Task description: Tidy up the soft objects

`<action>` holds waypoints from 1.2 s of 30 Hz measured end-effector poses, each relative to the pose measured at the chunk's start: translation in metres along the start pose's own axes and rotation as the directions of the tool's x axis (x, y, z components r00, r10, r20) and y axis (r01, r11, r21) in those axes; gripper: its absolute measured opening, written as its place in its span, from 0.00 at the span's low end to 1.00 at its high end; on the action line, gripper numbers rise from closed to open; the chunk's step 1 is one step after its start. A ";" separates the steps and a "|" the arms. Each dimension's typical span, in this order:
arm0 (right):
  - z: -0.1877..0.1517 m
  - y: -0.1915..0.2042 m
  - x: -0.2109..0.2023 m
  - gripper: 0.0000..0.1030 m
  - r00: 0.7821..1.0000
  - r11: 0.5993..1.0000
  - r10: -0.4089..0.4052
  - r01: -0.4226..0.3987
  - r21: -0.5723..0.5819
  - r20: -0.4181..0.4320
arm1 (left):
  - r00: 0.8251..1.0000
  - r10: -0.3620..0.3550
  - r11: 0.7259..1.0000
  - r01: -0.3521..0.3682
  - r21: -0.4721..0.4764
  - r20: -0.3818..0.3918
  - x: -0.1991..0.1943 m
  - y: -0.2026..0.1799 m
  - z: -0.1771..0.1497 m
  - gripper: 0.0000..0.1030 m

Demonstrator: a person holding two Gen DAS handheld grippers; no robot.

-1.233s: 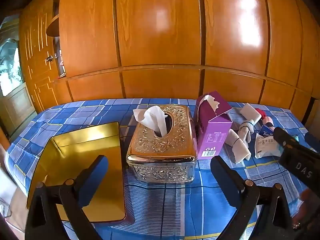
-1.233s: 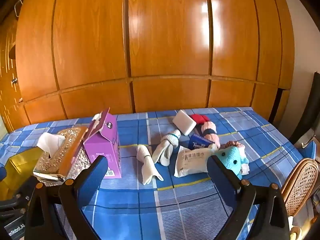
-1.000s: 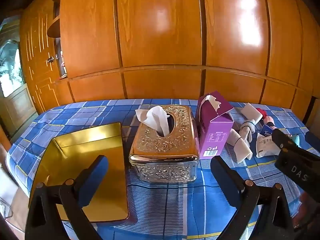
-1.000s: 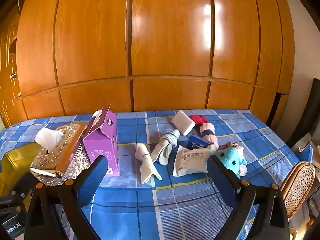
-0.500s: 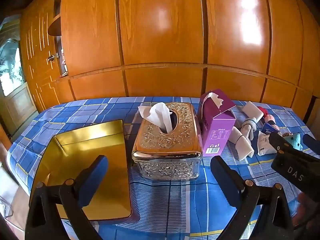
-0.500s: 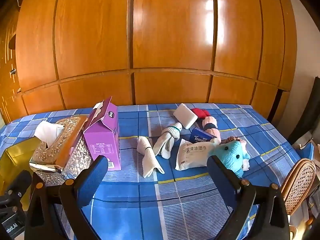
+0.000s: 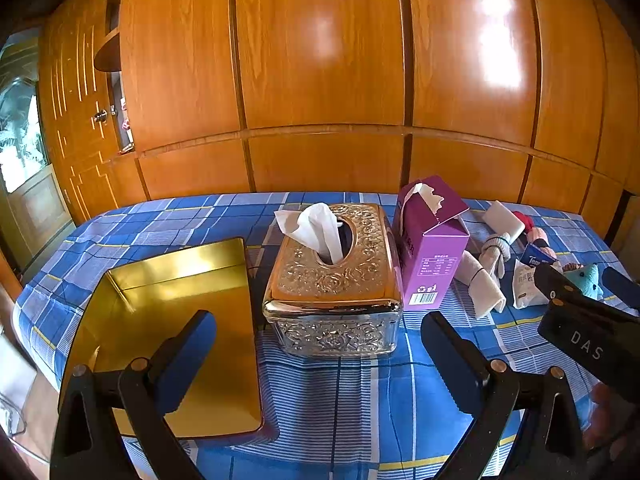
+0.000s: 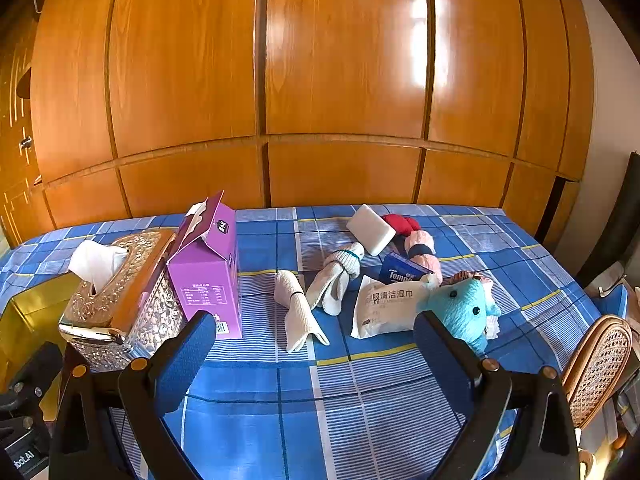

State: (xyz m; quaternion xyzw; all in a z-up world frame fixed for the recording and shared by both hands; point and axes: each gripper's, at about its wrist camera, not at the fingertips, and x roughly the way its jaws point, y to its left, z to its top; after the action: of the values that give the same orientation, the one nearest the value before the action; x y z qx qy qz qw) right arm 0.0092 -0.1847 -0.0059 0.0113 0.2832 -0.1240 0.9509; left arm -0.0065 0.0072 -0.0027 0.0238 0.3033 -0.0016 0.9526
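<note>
The ornate metal tissue box (image 7: pixel 334 280) serves as the landmark on the bench (image 7: pixel 360 400), which is covered by a blue plaid cloth. A white tissue (image 7: pixel 316 228) sticks up from its top slot. Just left of the tissue box lies a gold tray (image 7: pixel 176 320), flat and bare inside. Touching the tissue box on its right stands a purple carton (image 7: pixel 430 256) with its top flap torn open.

The soft things lie in a loose cluster to the right of the tissue box, beyond the purple carton. Nearest the carton is a folded white sock (image 8: pixel 298 314), then a white sock pair (image 8: pixel 336 280) tied with a green band. Farther right are a wet-wipes packet (image 8: pixel 384 308), a blue tissue pack (image 8: pixel 402 272), a white sponge block (image 8: pixel 370 229), a red sock roll (image 8: pixel 402 223) and a pink sock roll (image 8: pixel 422 246). A turquoise plush toy (image 8: pixel 460 312) lies at the far right of the cluster, touching the wipes packet.

The left hand-held gripper (image 7: pixel 320 360) hangs in front of the tissue box, fingers spread wide with nothing between them. The right hand-held gripper (image 8: pixel 314 356) hangs in front of the sock cluster, to the right of the tissue box, its fingers likewise wide apart and holding nothing.
</note>
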 end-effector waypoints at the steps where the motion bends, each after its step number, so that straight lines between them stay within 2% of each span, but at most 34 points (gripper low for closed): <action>1: 0.000 0.000 0.000 0.98 1.000 1.000 0.000 0.000 -0.001 0.000 | 1.000 -0.001 1.000 0.001 0.001 0.000 0.000 0.000 0.000 1.00; 24: 0.001 -0.002 -0.001 0.98 1.000 1.000 -0.001 0.001 0.008 0.004 | 1.000 -0.013 1.000 0.013 0.010 -0.002 -0.003 -0.003 0.001 1.00; 36: 0.001 -0.016 0.006 0.98 1.000 0.999 -0.013 0.013 0.040 -0.001 | 1.000 -0.028 0.999 0.028 0.029 -0.012 -0.001 -0.011 0.001 1.00</action>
State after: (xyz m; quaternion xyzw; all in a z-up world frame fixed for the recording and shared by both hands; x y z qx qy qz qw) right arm 0.0106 -0.2014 -0.0073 0.0287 0.2809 -0.1361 0.9496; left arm -0.0074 -0.0037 -0.0021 0.0334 0.3089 -0.0193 0.9503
